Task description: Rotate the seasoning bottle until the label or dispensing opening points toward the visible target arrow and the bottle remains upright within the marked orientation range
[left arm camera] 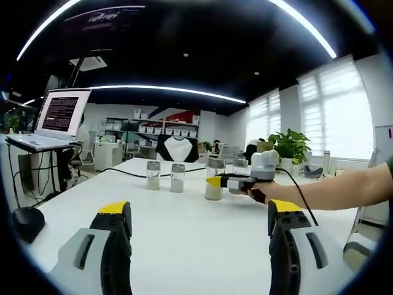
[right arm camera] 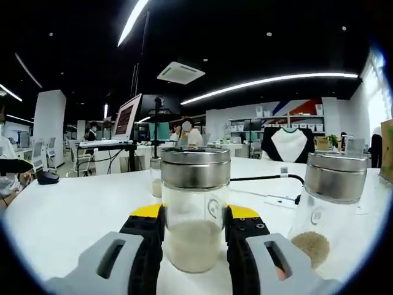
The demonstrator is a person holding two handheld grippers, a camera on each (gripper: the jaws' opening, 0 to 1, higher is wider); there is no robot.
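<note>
A glass seasoning bottle (right arm camera: 194, 243) with a steel lid and pale powder stands upright on the white table (right arm camera: 80, 215). My right gripper (right arm camera: 194, 215) is shut on it, its yellow-tipped jaws pressed against both sides. In the left gripper view the same bottle (left arm camera: 214, 192) stands mid-table, with the right gripper (left arm camera: 215, 182) reaching in from the right and holding it. My left gripper (left arm camera: 199, 212) hovers low over the near table, open wide, with nothing between its jaws.
Two more bottles (left arm camera: 153, 175) (left arm camera: 177, 177) stand left of the held one, and another (left arm camera: 240, 165) stands behind it. A bottle of brown grains (right arm camera: 328, 209) stands close on the right. A black cable (right arm camera: 264, 179) crosses the table. A mouse (left arm camera: 27, 221) and a laptop (left arm camera: 58, 117) sit at the left.
</note>
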